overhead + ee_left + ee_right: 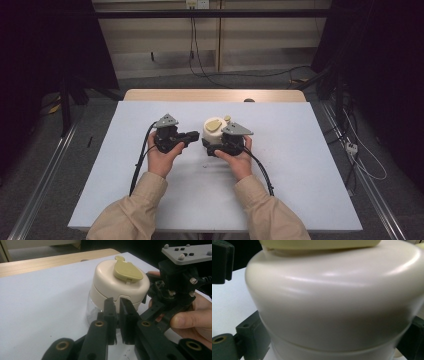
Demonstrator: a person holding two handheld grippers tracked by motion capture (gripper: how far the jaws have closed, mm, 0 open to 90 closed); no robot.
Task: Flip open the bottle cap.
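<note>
A jar (pixel 214 127) with a cream lid (pixel 110 285), an olive flap (pixel 127 271) on top and a clear body stands upright at the middle of the white table top (pixel 300 165). My right gripper (pixel 212 140) is open, its jaws on either side of the jar. In the right gripper view the lid (pixel 332 302) is very close, and a gap shows between it and the left fingertip (pixel 222 262). My left gripper (pixel 118 315) is shut on nothing, its tips just short of the jar's left side (pixel 196 134).
The white sheet lies over a wooden table whose far edge (pixel 215 95) shows beyond it. Metal rails (pixel 45 170) run along both sides on the floor, with cables (pixel 365 165) at the right. Open surface surrounds the jar.
</note>
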